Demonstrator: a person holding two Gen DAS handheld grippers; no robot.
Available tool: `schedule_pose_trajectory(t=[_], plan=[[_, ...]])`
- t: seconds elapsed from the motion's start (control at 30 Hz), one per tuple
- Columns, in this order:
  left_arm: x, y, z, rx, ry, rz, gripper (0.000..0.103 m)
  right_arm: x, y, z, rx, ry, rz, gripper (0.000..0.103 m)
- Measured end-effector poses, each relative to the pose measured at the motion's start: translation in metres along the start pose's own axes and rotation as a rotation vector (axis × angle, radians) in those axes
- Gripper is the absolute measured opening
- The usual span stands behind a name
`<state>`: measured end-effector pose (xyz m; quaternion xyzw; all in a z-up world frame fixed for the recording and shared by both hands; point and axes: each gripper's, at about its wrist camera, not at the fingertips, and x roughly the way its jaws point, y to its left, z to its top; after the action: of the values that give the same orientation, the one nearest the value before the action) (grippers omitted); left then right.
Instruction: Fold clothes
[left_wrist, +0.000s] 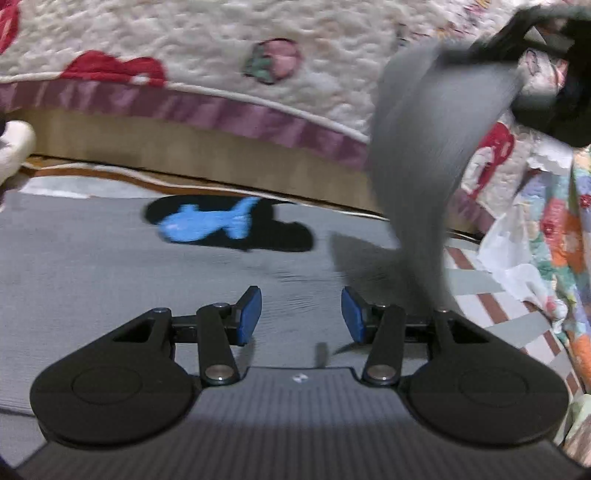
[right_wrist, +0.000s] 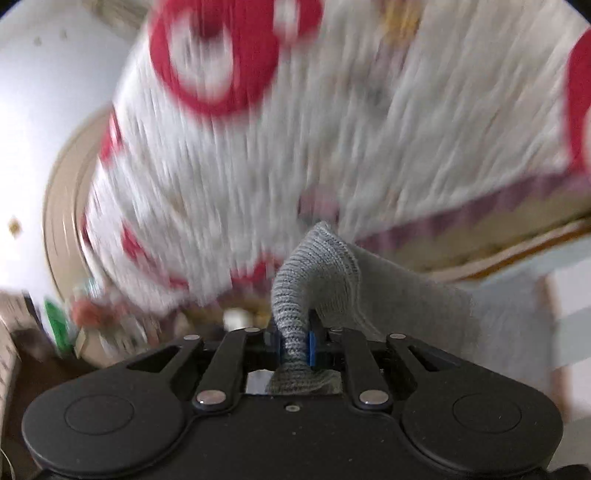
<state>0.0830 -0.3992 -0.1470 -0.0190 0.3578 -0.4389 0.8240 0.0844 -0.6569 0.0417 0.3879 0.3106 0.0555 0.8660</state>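
Jaws of the right gripper (right_wrist: 295, 341) are pinched tight on a bunched edge of the grey knit garment (right_wrist: 317, 266), lifting that part high above the rest; the left gripper (left_wrist: 301, 314) hangs low over the same garment with its jaws wide apart and nothing between the blue pads (left_wrist: 249, 314). Most of the garment lies spread on the floor beside the bed, its blue whale motif (left_wrist: 207, 223) on a black patch facing up, while the lifted part trails as a blurred grey strip (left_wrist: 424, 155) up to the right gripper seen in the left view. To fold well, I judge the raised edge should be carried across the body in one smooth arc and laid down flat, with the left gripper pressing or pinning the spread cloth so it does not drag along. Motion blur suggests a quick swing; slowing would keep the fold line straight. No brand, label or readable writing shows on the garment, the quilted bedspread (left_wrist: 207, 44) or the grippers.
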Motion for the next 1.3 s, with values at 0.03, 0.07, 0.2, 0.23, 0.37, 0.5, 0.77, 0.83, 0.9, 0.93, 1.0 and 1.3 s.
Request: schedule_pose_trajectory(t=[0.03, 0.07, 0.2, 0.23, 0.37, 0.5, 0.77, 0.83, 0.9, 0.93, 1.0, 1.3], plan=[[-0.003, 0.008, 0.0, -0.008, 0.002, 0.016, 0.048, 0.025, -0.005, -0.008, 0.012, 0.055, -0.002, 0.032], [-0.006, 0.015, 0.0, -0.017, 0.005, 0.017, 0.049, 0.037, -0.013, -0.013, 0.043, 0.08, 0.018, 0.033], [-0.014, 0.03, -0.006, -0.015, 0.021, 0.034, 0.052, 0.035, -0.05, -0.031, 0.141, 0.027, 0.041, 0.053], [-0.015, 0.032, -0.006, -0.018, 0.023, 0.04, 0.052, 0.028, -0.059, -0.032, 0.165, -0.003, 0.03, 0.053], [-0.016, 0.039, -0.004, -0.03, 0.03, 0.063, 0.052, -0.006, -0.093, -0.027, 0.206, -0.104, -0.179, 0.053], [-0.017, 0.026, 0.001, 0.138, 0.013, 0.112, 0.06, -0.046, -0.114, -0.037, 0.207, -0.151, -0.344, 0.058], [-0.008, -0.001, -0.016, 0.424, 0.005, 0.201, 0.061, -0.052, -0.155, -0.084, 0.471, -0.149, -0.261, 0.058], [-0.002, -0.002, -0.014, 0.374, 0.03, 0.187, 0.061, -0.04, -0.158, -0.095, 0.501, -0.105, -0.215, 0.058], [0.0, -0.012, -0.01, 0.331, 0.038, 0.178, 0.061, -0.034, -0.16, -0.099, 0.514, -0.093, -0.208, 0.058], [0.0, -0.022, -0.009, 0.337, 0.03, 0.169, 0.061, -0.032, -0.162, -0.099, 0.516, -0.095, -0.223, 0.058], [0.004, -0.045, -0.008, 0.399, 0.022, 0.17, 0.071, -0.031, -0.165, -0.098, 0.518, -0.109, -0.254, 0.058], [0.062, -0.057, -0.008, 0.428, 0.17, 0.223, 0.076, -0.024, -0.16, -0.098, 0.44, -0.081, -0.297, 0.059]])
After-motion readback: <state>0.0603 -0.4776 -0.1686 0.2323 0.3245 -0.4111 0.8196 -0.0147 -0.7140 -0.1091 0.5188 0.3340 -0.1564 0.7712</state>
